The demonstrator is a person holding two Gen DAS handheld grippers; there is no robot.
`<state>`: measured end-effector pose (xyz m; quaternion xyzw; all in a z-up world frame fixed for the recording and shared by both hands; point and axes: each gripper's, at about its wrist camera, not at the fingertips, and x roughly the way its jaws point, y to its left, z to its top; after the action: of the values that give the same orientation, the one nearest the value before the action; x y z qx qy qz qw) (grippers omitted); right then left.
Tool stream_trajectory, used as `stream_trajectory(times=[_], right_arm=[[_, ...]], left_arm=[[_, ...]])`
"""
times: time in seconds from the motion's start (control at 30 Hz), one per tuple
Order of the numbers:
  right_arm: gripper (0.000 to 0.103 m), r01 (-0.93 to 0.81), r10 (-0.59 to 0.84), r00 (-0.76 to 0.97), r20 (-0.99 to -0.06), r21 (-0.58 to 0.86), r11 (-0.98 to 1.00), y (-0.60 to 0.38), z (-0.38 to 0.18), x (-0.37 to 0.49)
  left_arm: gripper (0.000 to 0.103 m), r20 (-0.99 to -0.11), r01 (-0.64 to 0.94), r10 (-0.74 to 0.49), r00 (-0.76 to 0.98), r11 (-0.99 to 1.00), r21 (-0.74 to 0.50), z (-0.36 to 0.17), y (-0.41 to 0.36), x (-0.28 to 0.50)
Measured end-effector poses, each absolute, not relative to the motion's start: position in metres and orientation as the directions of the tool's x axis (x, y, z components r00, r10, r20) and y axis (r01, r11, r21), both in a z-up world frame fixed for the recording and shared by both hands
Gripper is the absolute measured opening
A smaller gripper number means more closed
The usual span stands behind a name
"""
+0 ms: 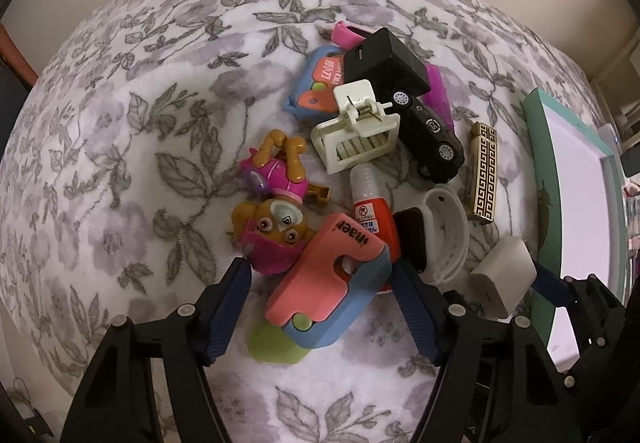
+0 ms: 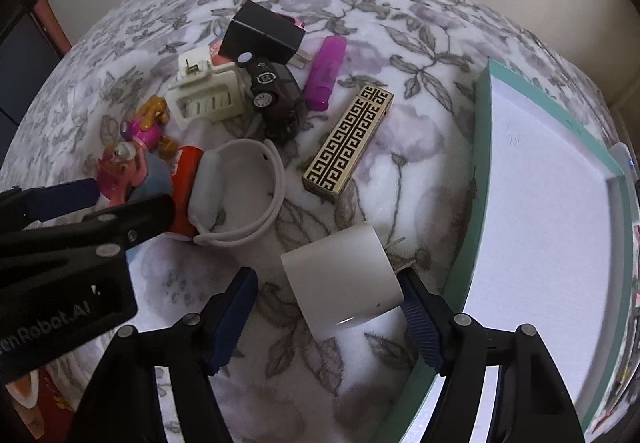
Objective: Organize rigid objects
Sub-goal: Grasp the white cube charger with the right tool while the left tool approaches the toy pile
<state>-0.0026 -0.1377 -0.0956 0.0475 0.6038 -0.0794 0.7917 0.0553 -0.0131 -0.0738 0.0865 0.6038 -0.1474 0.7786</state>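
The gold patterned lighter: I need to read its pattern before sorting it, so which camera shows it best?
The right wrist view: the gold patterned lighter lies unobstructed mid-frame, its whole black key-pattern face showing. The left wrist view shows it smaller, near the right edge and more warped by the lens.

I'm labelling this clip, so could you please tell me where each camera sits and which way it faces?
Left wrist: on the left gripper, facing steeply down at the pink-and-blue toy between its open fingers; the right gripper shows at the lower right.
Right wrist: on the right gripper, facing steeply down at the white charger, straddled with a gap on one side; the left gripper shows at the left.
Shared: white charger, gold patterned case, black toy car, teal-edged box.
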Motion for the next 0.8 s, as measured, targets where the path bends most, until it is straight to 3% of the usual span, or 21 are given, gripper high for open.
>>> stream_trajectory(times=[0.3, 0.4, 0.47, 0.63, 0.8], right_arm=[[0.072, 0.2, -0.066, 0.273, -0.96, -0.011, 0.98, -0.138, -0.098, 0.003], [0.06, 0.226, -0.069, 0.273, -0.959, -0.005, 0.974, -0.147, -0.098, 0.005], [0.06, 0.235, -0.051, 0.279, -0.959, 0.016, 0.972, -0.155, -0.097, 0.004], [0.06, 0.239, -0.056, 0.27, -0.961, 0.011, 0.971, -0.159, -0.096, 0.003], [0.06, 0.252, -0.042, 0.28, -0.959, 0.031, 0.967, -0.164, -0.093, 0.0]], left_arm=[[0.072, -0.979, 0.338, -0.128, 0.157, 0.939, -0.069, -0.078, -0.005, 0.054], [0.065, -0.979, 0.347, -0.133, 0.156, 0.935, -0.072, -0.078, -0.007, 0.051], [0.059, -0.979, 0.355, -0.135, 0.155, 0.932, -0.072, -0.076, -0.01, 0.051], [0.056, -0.978, 0.385, -0.121, 0.17, 0.922, -0.048, -0.073, -0.015, 0.048], [0.044, -0.978, 0.402, -0.124, 0.169, 0.915, -0.046, -0.071, -0.018, 0.045]])
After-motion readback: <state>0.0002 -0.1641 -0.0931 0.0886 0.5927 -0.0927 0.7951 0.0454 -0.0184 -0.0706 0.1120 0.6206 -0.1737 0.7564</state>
